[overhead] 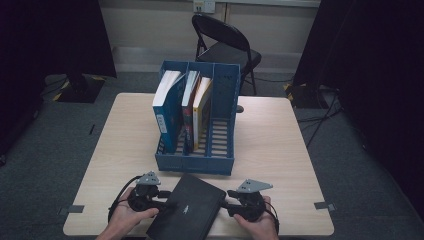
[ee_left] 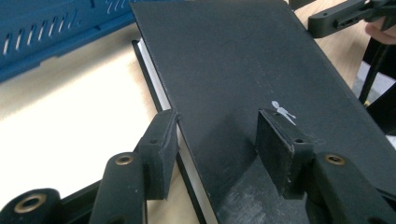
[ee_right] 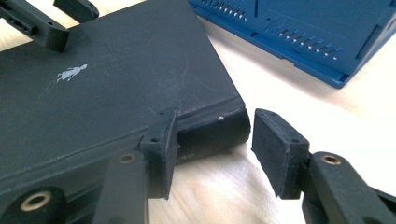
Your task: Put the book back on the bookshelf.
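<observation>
- We see the black book (overhead: 186, 207) lying flat at the table's (overhead: 280, 150) near edge, at six o'clock from the blue file rack (overhead: 197, 162).
- Our left gripper (ee_left: 217, 135) has its jaws apart, one at the book's page edge, one on the cover.
- Our right gripper (ee_right: 215, 137) is spread wide at the spine corner, one jaw touching the book.
- Three books (overhead: 182, 107) stand in the rack.

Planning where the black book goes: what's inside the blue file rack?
The blue file rack holds three upright books in its left and middle compartments; the right one shows bare slats. The books hide the floor under them.
</observation>
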Available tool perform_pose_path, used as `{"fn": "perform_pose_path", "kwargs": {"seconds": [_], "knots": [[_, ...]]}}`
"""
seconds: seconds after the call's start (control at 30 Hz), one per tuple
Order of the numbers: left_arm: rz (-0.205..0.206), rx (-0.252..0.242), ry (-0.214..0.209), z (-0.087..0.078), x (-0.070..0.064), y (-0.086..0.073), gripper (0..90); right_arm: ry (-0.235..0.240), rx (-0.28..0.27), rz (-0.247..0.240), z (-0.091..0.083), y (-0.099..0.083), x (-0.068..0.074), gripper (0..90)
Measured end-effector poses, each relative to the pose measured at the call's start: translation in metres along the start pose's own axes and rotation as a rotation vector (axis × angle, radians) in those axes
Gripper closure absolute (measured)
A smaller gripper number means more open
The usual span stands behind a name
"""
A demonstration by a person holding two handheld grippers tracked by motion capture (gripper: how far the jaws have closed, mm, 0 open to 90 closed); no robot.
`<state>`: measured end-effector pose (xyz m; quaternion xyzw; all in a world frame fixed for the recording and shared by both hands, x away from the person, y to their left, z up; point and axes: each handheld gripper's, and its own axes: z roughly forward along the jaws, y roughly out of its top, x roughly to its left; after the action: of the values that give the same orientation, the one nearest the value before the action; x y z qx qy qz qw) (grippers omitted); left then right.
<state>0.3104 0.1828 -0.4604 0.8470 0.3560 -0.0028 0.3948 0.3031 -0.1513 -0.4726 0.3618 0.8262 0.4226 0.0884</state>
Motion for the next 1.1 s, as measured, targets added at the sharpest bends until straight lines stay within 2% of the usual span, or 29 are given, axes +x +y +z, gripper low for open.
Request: {"fn": "perform_pose_path", "kwargs": {"seconds": [0.07,0.2,0.3,0.37,0.53,0.63,0.7,0.83,0.9,1.1], "knots": [[-0.018,-0.008,-0.003,-0.001,0.001,0.0,49.6,0.012,0.007,-0.005,0.002,0.003,-0.003,52.5],[-0.062,-0.041,-0.035,0.0,0.01,0.002,52.0,0.031,0.006,0.021,0.006,0.006,-0.008,52.5],[-0.07,-0.025,-0.034,0.007,0.014,0.004,45.6,0.022,0.004,0.013,0.006,0.006,-0.007,52.5],[-0.095,-0.03,-0.044,0.012,0.014,0.006,45.2,0.023,0.004,0.015,0.006,0.006,-0.007,52.4],[-0.092,-0.026,-0.029,0.01,0.012,0.006,44.4,0.025,0.004,0.015,0.008,0.007,-0.008,51.8],[-0.082,-0.022,-0.028,0.006,0.011,0.004,43.3,0.006,0.004,-0.011,0.011,0.011,-0.006,51.8],[-0.082,-0.025,-0.034,0.003,0.011,0.002,43.0,0.003,0.003,-0.008,0.014,0.014,-0.007,52.4],[-0.075,0.001,-0.04,-0.001,0.012,-0.002,42.2,0.001,0.003,-0.01,0.02,0.018,-0.008,52.5],[-0.073,0.008,-0.027,-0.003,0.01,-0.003,41.9,-0.009,0.002,-0.014,0.023,0.021,-0.009,52.8],[-0.085,0.008,-0.026,-0.005,0.012,-0.005,41.3,-0.038,0.005,-0.024,0.03,0.026,-0.009,53.1]]}}
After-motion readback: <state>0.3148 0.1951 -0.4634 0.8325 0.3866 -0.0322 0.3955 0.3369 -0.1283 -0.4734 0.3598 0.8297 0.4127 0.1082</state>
